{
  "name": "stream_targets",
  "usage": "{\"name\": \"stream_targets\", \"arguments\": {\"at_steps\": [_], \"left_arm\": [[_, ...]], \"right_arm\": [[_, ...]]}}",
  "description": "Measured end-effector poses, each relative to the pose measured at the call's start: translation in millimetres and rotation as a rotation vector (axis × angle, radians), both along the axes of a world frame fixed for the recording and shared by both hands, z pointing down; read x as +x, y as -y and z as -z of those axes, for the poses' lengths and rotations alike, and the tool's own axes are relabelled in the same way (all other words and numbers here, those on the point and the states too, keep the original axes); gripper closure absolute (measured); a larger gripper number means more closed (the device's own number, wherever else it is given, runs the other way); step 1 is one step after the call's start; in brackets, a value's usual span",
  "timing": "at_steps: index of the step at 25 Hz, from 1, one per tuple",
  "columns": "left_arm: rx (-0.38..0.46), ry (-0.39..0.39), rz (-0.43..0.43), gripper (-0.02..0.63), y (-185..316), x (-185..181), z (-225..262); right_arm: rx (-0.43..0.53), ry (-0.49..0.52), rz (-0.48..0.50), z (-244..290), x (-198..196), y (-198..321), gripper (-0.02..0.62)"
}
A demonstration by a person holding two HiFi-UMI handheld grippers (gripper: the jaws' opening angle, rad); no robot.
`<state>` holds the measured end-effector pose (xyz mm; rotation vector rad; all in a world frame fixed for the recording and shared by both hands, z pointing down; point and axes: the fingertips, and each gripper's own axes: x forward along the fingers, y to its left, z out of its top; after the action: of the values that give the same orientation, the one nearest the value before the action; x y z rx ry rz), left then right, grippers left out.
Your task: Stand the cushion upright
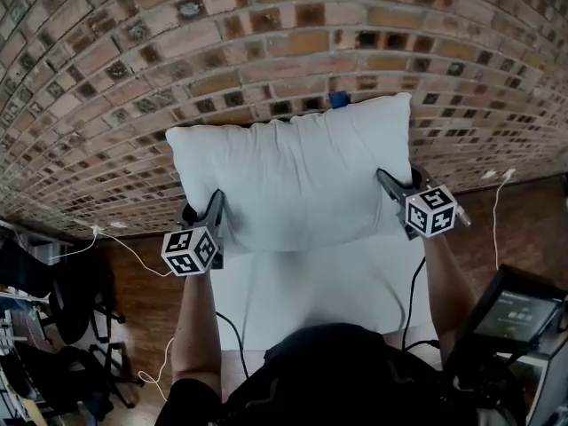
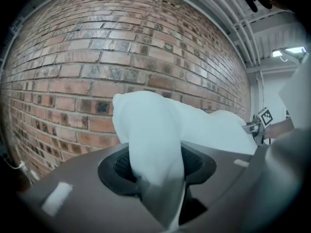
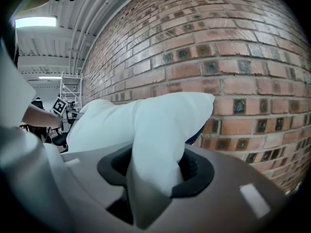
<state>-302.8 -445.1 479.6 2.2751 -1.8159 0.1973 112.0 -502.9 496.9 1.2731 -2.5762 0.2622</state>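
A white cushion [image 1: 293, 171] is lifted off the white table [image 1: 311, 295] and tilted up toward the brick wall [image 1: 266, 43]. My left gripper [image 1: 216, 211] is shut on the cushion's lower left corner, and my right gripper [image 1: 390, 187] is shut on its lower right corner. In the left gripper view the cushion's fabric [image 2: 153, 144] is bunched between the jaws of the left gripper [image 2: 155, 171]. The right gripper view shows the same pinch, the cushion's corner [image 3: 160, 140] squeezed in the right gripper [image 3: 155, 171]. A blue thing [image 1: 338, 99] peeks out behind the cushion's top edge.
The brick wall stands right behind the table. White cables [image 1: 133, 247] trail along the wooden floor at the left and another cable [image 1: 497, 211] at the right. A dark chair [image 1: 62, 309] is at the lower left, a screen device [image 1: 515, 313] at the lower right.
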Motion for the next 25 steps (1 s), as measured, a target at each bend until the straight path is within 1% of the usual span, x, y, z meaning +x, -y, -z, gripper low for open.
{"name": "stream_targets", "arguments": {"at_steps": [2,4,7,10,12,14,15,17,19,22,25], "left_arm": [[-0.003,-0.001,0.015,0.405,6.9,0.9,-6.7],[-0.021,0.012,0.006,0.405,11.9,2.3,-14.8],[-0.093,0.035,0.008,0.371,14.9,-4.3,-36.0],[-0.155,0.022,0.033,0.332,15.4,-13.1,-49.0],[-0.193,0.005,0.045,0.282,12.8,-18.6,-52.9],[-0.241,0.007,0.044,0.243,8.1,-25.5,-57.5],[-0.267,0.021,0.045,0.230,5.8,-29.6,-59.7],[-0.302,0.068,0.059,0.225,1.4,-36.8,-61.2],[-0.305,0.129,0.076,0.229,-4.0,-40.0,-58.6],[-0.285,0.212,0.071,0.232,-11.2,-37.8,-49.3],[-0.213,0.252,0.054,0.243,-20.9,-34.8,-22.2]], "right_arm": [[-0.008,-0.001,-0.003,-10.9,0.7,6.0,0.390],[-0.027,-0.001,-0.004,-21.0,2.5,11.5,0.383],[-0.077,0.006,0.006,-35.3,2.6,16.0,0.355],[-0.122,0.019,0.017,-43.1,3.2,18.8,0.326],[-0.159,0.016,0.024,-48.0,7.5,18.2,0.294],[-0.212,0.006,0.034,-51.1,12.5,16.4,0.248],[-0.244,-0.001,0.042,-51.4,14.1,15.7,0.227],[-0.302,-0.012,0.054,-49.8,15.4,13.9,0.185],[-0.327,-0.017,0.044,-48.5,16.8,9.5,0.159],[-0.325,-0.004,-0.022,-48.5,27.0,-3.0,0.137],[-0.329,0.031,-0.118,-46.1,44.3,-24.0,0.124]]}}
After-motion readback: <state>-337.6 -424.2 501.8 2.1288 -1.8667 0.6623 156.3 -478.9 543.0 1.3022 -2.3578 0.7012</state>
